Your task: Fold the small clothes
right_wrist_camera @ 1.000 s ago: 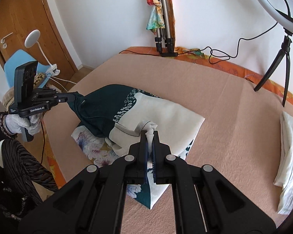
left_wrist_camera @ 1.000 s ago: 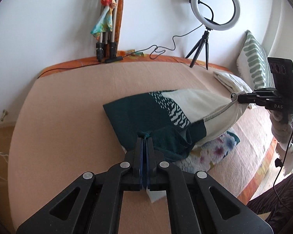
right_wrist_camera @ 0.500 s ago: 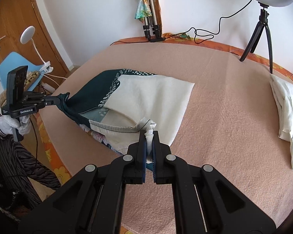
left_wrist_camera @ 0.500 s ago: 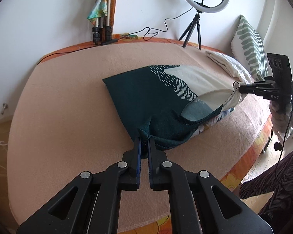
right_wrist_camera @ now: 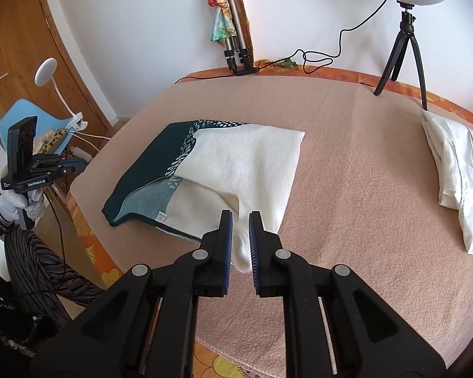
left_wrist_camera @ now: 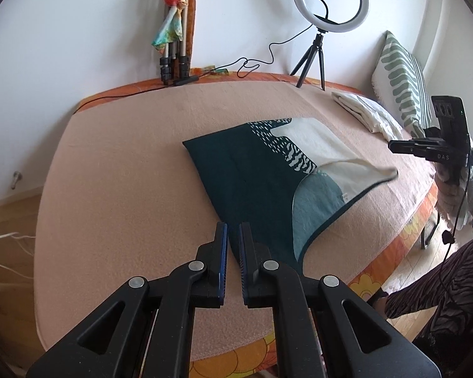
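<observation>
A dark green and cream cloth [left_wrist_camera: 268, 170] lies folded flat on the peach blanket [left_wrist_camera: 126, 173]; it also shows in the right wrist view [right_wrist_camera: 236, 160]. My left gripper [left_wrist_camera: 233, 230] is open and empty, just off the cloth's near dark green corner. My right gripper [right_wrist_camera: 240, 217] is open, with the cream corner of the cloth lying loose between its fingers. The right gripper also shows at the far right of the left wrist view [left_wrist_camera: 394, 146], and the left gripper at the left of the right wrist view [right_wrist_camera: 82, 165].
A pile of white clothes [right_wrist_camera: 460, 170] lies at the right of the bed, beside a striped pillow [left_wrist_camera: 400, 78]. A ring light on a tripod [left_wrist_camera: 328, 3] and folded tripods [left_wrist_camera: 176, 31] stand by the wall. The bed's edge [left_wrist_camera: 378, 258] is close.
Both grippers lowered the cloth onto the bed, folding it over and covering the floral cloth underneath, then opened and let go of its corners. Both drew back a little.
</observation>
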Motion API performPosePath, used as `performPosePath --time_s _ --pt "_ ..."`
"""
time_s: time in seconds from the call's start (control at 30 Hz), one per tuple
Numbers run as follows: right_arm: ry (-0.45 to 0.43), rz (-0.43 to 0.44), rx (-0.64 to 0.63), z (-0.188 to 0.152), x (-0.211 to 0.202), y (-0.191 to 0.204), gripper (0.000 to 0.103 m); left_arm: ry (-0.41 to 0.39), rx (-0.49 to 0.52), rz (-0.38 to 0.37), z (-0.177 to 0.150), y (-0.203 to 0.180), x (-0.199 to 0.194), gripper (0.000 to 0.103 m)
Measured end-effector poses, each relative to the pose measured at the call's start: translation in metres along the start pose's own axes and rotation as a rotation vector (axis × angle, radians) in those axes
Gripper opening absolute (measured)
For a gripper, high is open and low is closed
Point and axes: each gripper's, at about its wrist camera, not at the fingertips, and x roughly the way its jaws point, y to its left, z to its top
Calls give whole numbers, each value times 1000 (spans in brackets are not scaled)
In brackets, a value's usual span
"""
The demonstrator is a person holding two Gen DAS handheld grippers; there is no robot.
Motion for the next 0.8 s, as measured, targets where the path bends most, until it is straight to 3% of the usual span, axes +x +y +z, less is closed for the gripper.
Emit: performPosePath --time_s 0.17,0.23,0.3,0.37,0.63,0.8 --pt "-43 -15 40 7 -3 -2 13 -24 -45 -6 22 8 15 11" --pt "-21 -45 88 5 4 -8 30 -37 -91 -25 32 17 22 16" --pt "3 -76 135 -1 14 -18 35 -26 -130 -32 42 26 32 24" --pt "49 -40 210 -9 24 -31 36 -10 -185 -57 49 37 42 49" --pt "97 140 509 -40 41 -81 39 58 -431 -188 60 89 94 49" --pt "109 213 552 -46 47 -85 39 75 -450 -182 64 99 115 49"
